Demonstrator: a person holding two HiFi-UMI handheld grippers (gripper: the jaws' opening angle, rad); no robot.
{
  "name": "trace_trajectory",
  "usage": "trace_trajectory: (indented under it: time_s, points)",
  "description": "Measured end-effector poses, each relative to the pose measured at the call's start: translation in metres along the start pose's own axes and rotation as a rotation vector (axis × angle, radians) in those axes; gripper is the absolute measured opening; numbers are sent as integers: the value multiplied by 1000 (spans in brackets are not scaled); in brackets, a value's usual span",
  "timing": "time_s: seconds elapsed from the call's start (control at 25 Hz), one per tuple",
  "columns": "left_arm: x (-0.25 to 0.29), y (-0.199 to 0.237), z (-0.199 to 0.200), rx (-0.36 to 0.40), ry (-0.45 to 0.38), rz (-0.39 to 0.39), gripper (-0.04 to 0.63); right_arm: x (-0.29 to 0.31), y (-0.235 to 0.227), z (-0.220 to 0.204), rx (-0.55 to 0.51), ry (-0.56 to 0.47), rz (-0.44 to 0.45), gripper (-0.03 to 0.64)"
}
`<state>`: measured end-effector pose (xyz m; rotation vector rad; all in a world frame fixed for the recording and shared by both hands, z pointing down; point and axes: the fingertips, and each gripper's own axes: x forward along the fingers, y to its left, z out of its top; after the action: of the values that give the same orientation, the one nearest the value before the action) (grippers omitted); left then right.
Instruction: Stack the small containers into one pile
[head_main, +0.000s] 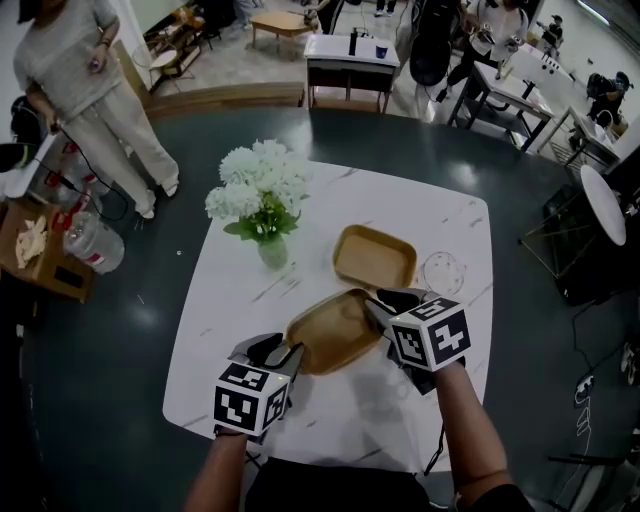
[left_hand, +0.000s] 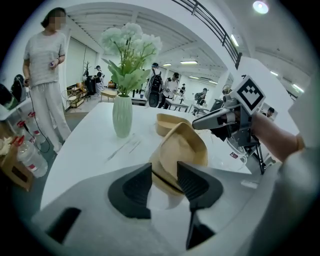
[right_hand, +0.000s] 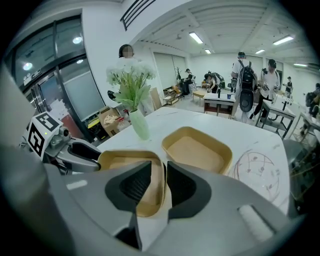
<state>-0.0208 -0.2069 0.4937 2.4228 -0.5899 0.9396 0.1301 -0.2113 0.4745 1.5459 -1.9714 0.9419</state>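
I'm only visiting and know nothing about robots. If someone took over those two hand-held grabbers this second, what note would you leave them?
Left gripper: jaws apart, either side of the near container's left rim, not clamping it.
Right gripper: jaws apart, either side of the same container's right rim, not clamping it.
Far container: empty, right way up, on the white table just beyond the near one.
Done: nothing is stacked yet.
Left: probably regrip the near container, lift it and nest it into the far one.
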Motion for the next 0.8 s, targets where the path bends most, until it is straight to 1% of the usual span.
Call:
trace_trajectory:
  time_s: [0.08,0.24,0.36,0.56,0.8]
  points:
    - [1,2,-1,0,-4,6,173,-1,-2,1,-1,-7,-2,98]
    - [3,6,-2,-16,-18,13,181,-1,-7,1,-7,-10,-4,97]
    - [4,5,-3,-37,-24,7,181,-1,-9,0,-41,6,-8,97]
    - [5,1,-7,-77,-35,-13,192,4,-2,-5,-105,61,58,114]
    - [7,-1,-9,-126,-45,-24,201,11,-5,-9,-147,140,103,109]
